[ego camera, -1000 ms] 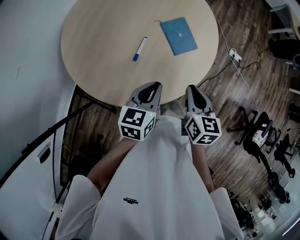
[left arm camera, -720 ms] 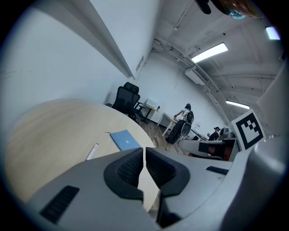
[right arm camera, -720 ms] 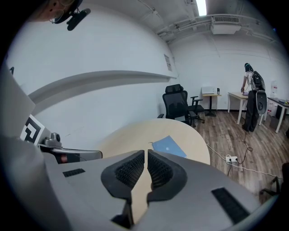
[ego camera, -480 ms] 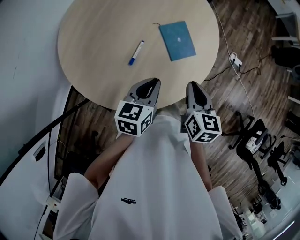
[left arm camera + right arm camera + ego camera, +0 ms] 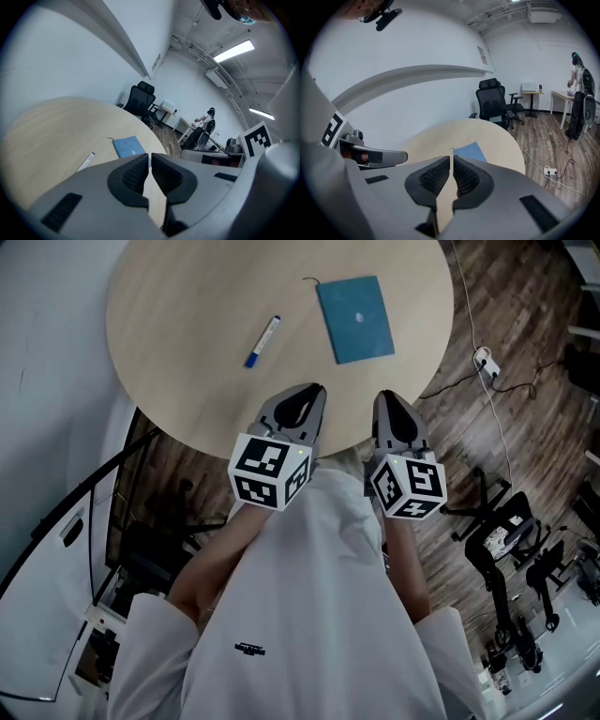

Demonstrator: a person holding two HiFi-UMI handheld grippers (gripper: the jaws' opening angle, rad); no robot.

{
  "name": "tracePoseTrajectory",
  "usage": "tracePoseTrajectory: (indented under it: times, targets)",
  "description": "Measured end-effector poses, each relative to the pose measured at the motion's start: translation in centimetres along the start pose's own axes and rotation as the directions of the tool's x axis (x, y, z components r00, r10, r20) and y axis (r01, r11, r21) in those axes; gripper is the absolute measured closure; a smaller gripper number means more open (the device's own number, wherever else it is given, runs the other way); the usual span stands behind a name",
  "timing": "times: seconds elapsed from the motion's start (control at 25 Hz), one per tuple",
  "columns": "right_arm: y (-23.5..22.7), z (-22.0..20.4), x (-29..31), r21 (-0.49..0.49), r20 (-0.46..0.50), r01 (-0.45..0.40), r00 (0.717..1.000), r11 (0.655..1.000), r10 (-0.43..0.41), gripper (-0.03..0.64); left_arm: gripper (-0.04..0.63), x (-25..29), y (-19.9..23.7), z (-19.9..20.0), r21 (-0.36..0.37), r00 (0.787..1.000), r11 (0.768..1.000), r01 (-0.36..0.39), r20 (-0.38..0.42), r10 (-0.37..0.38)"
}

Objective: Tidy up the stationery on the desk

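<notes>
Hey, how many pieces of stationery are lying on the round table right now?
2. A pen lies left of centre; a blue notebook lies to its right, apart from it. Nothing seems hidden.

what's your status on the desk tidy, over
Left tool and right tool both shut, empty, at the table edge. Pen and blue notebook lie apart on it, untouched. Path to them clear.
</notes>
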State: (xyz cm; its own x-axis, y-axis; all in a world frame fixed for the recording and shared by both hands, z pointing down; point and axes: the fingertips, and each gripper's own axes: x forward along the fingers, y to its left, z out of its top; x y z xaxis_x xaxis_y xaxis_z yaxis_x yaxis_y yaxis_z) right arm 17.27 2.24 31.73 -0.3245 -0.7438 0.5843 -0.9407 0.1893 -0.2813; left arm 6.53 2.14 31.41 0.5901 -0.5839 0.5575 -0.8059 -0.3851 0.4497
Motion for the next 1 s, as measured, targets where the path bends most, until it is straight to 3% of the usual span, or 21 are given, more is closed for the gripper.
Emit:
tracePoseTrajectory:
  times: [0.4, 0.8, 1.0]
  targets:
    - [-4.7, -0.3, 5.0, -0.064, -0.089, -0.052, 0.995, 0.997, 0.046, 0.568, 0.562, 6.3, 2.0, -0.7, -0.070, 0.997, 0.994, -0.079, -0.030, 0.077]
    - [-8.4, -1.7, 9.5, -0.067, -0.131, -0.076, 0.989, 0.995, 0.067, 0.568, 0.561, 12.4, 3.5, -2.5, -0.071, 0.993, 0.993, -0.092, -0.078, 0.087]
    - [-10.0, -2.5, 12.1, -0.074, -0.153, -0.080, 0.986, 0.994, 0.068, 0.566, 0.560, 15.1, 5.2, -3.5, -0.099, 0.987, 0.986, -0.136, -0.102, 0.126]
